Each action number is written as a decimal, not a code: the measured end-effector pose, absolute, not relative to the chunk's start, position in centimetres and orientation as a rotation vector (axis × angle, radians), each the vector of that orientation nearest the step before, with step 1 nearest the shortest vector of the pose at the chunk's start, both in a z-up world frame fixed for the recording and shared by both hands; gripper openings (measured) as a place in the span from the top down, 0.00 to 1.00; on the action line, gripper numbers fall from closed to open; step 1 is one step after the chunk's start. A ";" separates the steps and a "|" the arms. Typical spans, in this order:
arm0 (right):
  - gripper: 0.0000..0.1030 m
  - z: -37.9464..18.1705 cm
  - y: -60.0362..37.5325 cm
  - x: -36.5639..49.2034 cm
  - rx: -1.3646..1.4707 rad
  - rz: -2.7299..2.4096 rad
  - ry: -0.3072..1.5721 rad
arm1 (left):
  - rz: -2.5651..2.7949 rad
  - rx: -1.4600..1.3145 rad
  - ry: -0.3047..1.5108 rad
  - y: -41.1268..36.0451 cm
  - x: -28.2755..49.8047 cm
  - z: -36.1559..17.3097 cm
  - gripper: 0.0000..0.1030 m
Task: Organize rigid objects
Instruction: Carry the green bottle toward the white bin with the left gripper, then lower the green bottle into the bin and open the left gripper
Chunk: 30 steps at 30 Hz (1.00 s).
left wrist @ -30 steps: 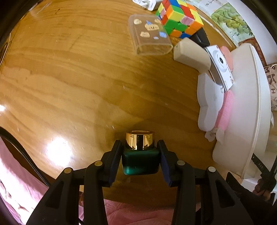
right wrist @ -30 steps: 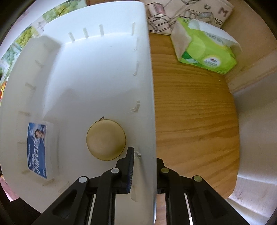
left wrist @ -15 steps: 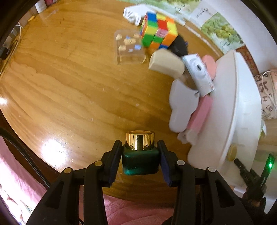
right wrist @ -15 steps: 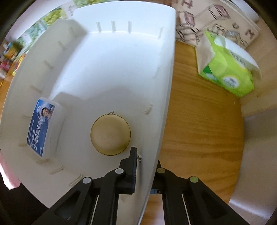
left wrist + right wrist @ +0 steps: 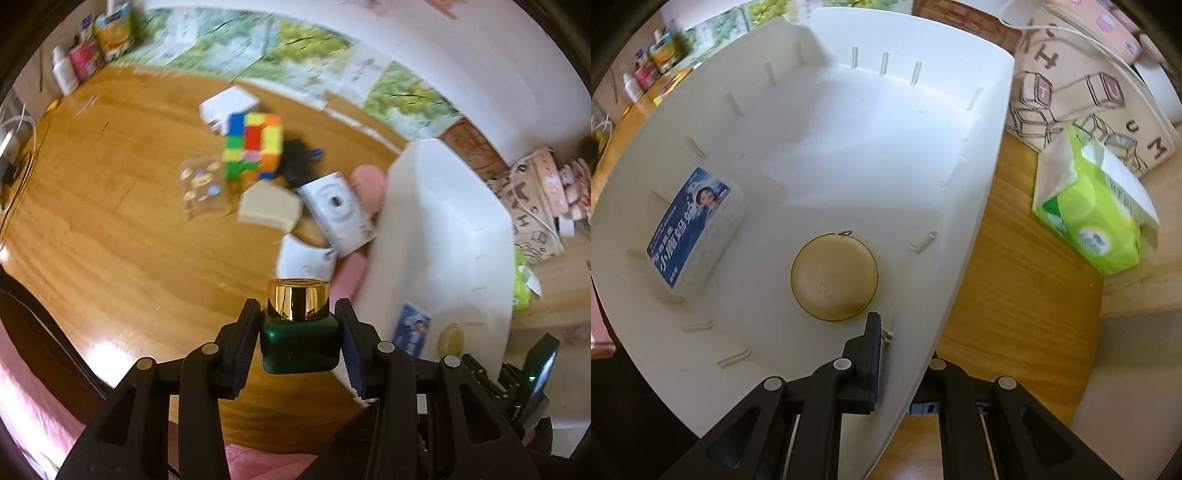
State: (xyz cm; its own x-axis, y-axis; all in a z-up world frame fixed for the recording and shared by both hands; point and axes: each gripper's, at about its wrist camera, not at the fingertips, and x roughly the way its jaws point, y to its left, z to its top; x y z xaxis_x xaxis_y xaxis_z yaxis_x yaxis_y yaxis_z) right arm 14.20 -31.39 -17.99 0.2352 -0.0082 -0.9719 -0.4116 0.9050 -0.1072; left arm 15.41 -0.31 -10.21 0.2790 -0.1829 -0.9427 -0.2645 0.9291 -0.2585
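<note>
My left gripper is shut on a green jar with a gold cap and holds it above the wooden table, just left of the white bin. My right gripper is shut on the near right wall of the white bin. Inside the bin lie a round beige tape measure and a blue-labelled white box. On the table left of the bin lie a puzzle cube, a clear case, a beige block and a white camera.
A green tissue pack and a printed tote bag stand right of the bin. Bottles and cartons stand at the table's far left corner. A white box and a black object lie by the cube.
My left gripper has risen and tilted up with the jar, moving right toward the bin. The right gripper has kept its hold while the bin tilted and shifted in view.
</note>
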 end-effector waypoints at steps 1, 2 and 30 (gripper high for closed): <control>0.91 -17.9 -31.3 14.1 -0.383 0.291 1.309 | 0.044 -0.394 1.289 -1.1 15.8 -9.9 0.56; 0.91 -17.9 -31.2 14.0 -0.382 0.295 1.307 | 0.029 -0.385 1.279 -1.6 16.2 -9.5 0.56; 0.90 -16.6 -32.7 12.8 -0.369 0.290 1.286 | -0.414 -0.207 0.993 -13.4 16.6 -7.5 0.56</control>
